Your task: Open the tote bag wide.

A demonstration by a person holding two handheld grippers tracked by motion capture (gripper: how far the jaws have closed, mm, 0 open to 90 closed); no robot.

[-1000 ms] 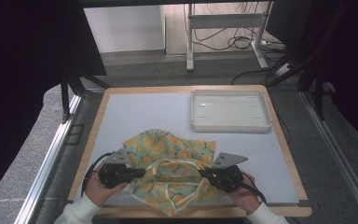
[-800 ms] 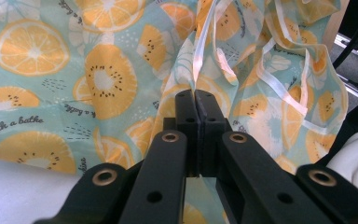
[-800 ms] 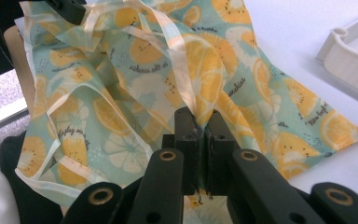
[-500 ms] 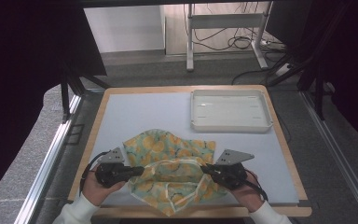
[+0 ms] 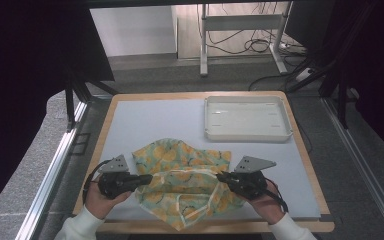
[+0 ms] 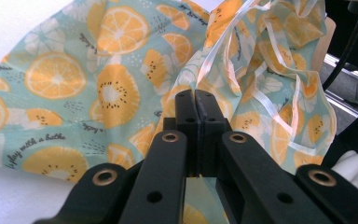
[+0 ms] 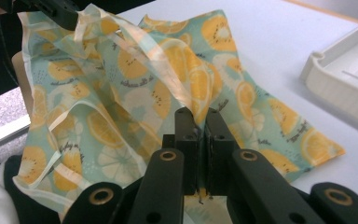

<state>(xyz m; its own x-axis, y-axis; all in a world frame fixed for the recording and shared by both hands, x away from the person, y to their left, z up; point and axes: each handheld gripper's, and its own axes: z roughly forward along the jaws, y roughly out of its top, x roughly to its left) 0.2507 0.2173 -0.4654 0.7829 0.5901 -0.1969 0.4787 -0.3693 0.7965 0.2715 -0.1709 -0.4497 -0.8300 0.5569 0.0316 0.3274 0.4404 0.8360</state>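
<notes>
Pale blue covers the surface (image 5: 155, 117) in front of me, framed by a wooden rim, and at its near edge my two hands come in with a gripper each. Between them hangs the orange-print cloth (image 5: 187, 172), a thin teal fabric with citrus slices and pale ribbon trim. My left gripper (image 5: 147, 180) has its fingers (image 6: 186, 109) pressed together on a fold of the cloth near the near-left part of the surface; in the left gripper view the fabric bunches right at the tips and spreads away beyond them. My right gripper (image 5: 221, 177) has its fingers (image 7: 186, 126) clamped on another fold towards the near-right, with the cloth rising over the tips. The stretch between the two grips is lifted and crumpled, its lower part drooping over the near edge, while the far part lies flat on the surface towards the middle. Beyond that, at the far-right corner, sits a white tray (image 5: 247, 134), well apart from the cloth.
</notes>
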